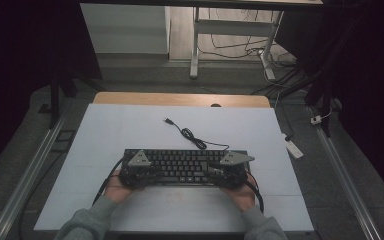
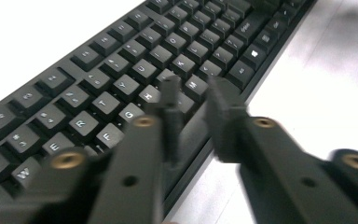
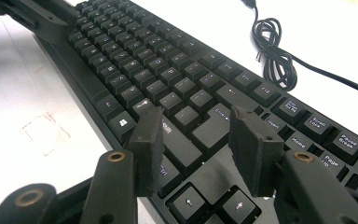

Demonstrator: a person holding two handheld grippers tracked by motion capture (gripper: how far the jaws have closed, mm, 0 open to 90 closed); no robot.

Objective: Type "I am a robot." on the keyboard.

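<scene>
Sleeves (image 1: 87,222): grey, entering the high view at 6 o'clock, one each side.
Left hand (image 1: 116,189): on the counter at 7 o'clock of the keyboard, gripping the left tool.
Right hand (image 1: 241,194): at 5 o'clock of the keyboard, gripping the right tool.
Left tool (image 2: 192,95): over the keyboard's left end; in its own view the jaws stand a narrow gap apart, nothing between them, tips above the space bar edge near the N and M keys. Whether they touch the keys I cannot tell; the view is blurred.
Right tool (image 3: 198,135): over the keyboard's right end; jaws stand wide, nothing between them, tips above the shift and enter keys, arrow keys just below. Contact with the keys cannot be told.
Keyboard (image 1: 182,165): black, flat on the counter, long side running 9 to 3 o'clock, near the front middle of the white sheet.
Cable (image 1: 190,135): black, leaves the keyboard's far edge toward 12 o'clock, bunched in a small coil, plug end lying loose on the sheet.
Counter (image 1: 130,130): white sheet over a wood top; a strip of wood shows at the far edge.
Far floor (image 1: 230,70): grey, with white desk legs and loose wires at 12 to 1 o'clock.
</scene>
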